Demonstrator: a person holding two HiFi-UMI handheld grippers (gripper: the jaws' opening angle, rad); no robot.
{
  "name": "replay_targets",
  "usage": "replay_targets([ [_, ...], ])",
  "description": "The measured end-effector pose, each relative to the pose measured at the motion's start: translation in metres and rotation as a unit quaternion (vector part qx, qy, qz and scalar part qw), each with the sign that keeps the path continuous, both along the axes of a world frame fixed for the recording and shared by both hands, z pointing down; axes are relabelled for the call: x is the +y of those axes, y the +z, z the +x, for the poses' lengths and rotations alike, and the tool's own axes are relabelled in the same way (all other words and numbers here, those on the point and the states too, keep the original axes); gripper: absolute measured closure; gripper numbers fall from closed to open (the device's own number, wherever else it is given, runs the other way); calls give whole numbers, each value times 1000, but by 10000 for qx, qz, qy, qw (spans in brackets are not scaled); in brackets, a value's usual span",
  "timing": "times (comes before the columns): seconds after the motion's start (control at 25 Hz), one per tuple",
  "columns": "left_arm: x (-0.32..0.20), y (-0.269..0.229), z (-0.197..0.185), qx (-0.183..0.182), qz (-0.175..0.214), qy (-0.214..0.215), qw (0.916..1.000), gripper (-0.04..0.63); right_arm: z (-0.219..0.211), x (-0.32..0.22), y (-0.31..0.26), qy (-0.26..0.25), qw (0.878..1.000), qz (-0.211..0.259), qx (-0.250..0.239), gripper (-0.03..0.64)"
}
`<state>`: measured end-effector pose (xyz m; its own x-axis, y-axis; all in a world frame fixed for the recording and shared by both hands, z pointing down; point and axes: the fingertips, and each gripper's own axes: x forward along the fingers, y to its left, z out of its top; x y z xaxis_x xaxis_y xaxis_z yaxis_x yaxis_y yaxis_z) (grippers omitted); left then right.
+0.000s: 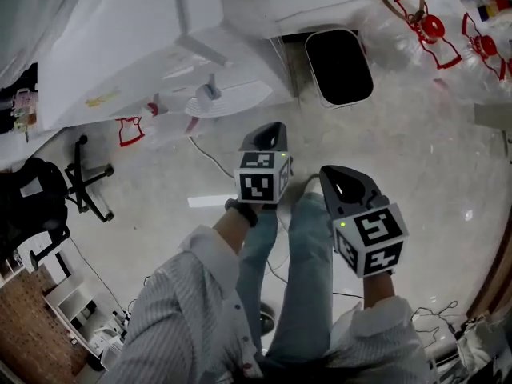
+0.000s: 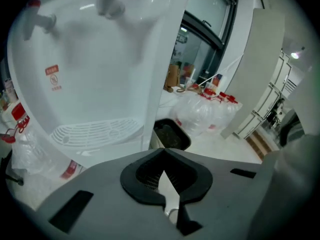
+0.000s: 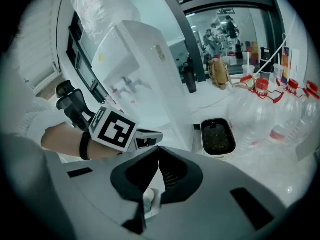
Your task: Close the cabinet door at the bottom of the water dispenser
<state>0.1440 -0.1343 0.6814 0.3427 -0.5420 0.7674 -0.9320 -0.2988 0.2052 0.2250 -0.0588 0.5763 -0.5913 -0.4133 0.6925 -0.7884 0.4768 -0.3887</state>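
Note:
The white water dispenser [image 1: 152, 42] stands ahead of me, its taps and round drip grille [image 1: 214, 102] facing my way. Its lower cabinet door shows in no view. The left gripper [image 1: 274, 130] hangs in the air in front of the dispenser, jaws shut and empty. The left gripper view has the closed tips [image 2: 163, 155] under the drip grille [image 2: 95, 131]. My right gripper [image 1: 331, 174] is beside it, a little nearer to me, also shut with nothing held. In the right gripper view its tips [image 3: 159, 153] meet, with the dispenser [image 3: 145, 69] and the left gripper's marker cube [image 3: 114, 129] beyond.
A black bin [image 1: 338, 66] sits right of the dispenser, also seen from the grippers [image 2: 170, 134] [image 3: 216, 138]. Clear bottles with red caps [image 1: 436, 26] crowd the far right floor. An office chair [image 1: 48, 190] stands at left. A thin cable [image 1: 210, 157] crosses the floor.

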Motion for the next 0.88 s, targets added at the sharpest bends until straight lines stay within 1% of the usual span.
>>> replay_targets([
  [0.12,21,-40,-7,86,21,287,9995,586,-21,7,-32,154,9997,173,-2,603],
  [0.28,46,-106,-20,131,132,667,9976,588,-50,13,-85,325,9981,517,10,603],
  [0.52,74,-220,-50,406,358,910,9944,586,-90,20,-180,362,9941,1022,11,603],
  [0.64,82,-280,-72,550,618,859,9929,586,-110,21,-232,286,9905,1343,-25,603],
  [0.72,85,-322,-84,677,885,782,9907,587,-121,22,-269,206,9867,1612,-71,603],
  [0.88,92,-402,-102,1056,1443,700,9814,586,-139,27,-332,87,9771,2123,-131,603],
])
